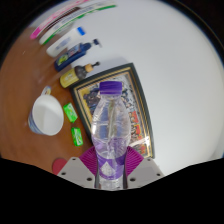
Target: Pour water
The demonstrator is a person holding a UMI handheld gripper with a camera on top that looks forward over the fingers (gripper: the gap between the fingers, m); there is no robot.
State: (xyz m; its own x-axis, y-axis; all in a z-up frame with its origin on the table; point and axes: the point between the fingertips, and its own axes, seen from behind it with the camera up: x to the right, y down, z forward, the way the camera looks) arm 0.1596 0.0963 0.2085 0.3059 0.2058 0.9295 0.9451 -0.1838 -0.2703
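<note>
My gripper [110, 170] is shut on a clear plastic water bottle [110, 125] with a purple cap; both purple pads [86, 160] press on its lower body. The bottle stands upright between the fingers and rises above a dark framed tray [140, 90] on the table. A white cup [44, 112] with a handle sits on the brown table to the left of the bottle, apart from it.
Two small green items [72, 118] lie between the cup and the bottle. Beyond the cup stand several small bottles and tubes [72, 62], with pens or markers farther back. A white surface [170, 50] spreads to the right of the tray.
</note>
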